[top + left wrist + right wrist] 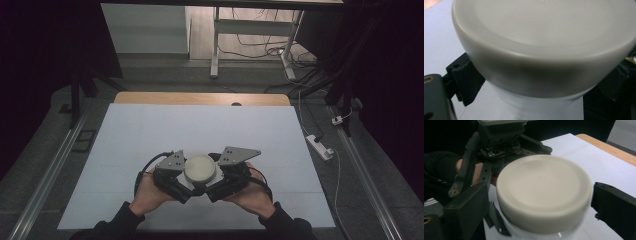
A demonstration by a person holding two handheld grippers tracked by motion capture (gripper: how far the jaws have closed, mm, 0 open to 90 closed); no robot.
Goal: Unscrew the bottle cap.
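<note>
On the white table sheet (150,135), cream-lidded jar (200,169), left gripper (186,176) clamping it, right gripper (214,175) jaws wide around lid.

A round cream-lidded plastic jar (200,169) is set on the white-covered bench (200,130), near its front edge, between left tongs (176,176) and right tongs (226,175).

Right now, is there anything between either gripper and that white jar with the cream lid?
Nothing visible. The left gripper and right gripper flank the jar directly. In the right gripper view its jaws sit either side of the lid, with only bare white table cover around.
</note>
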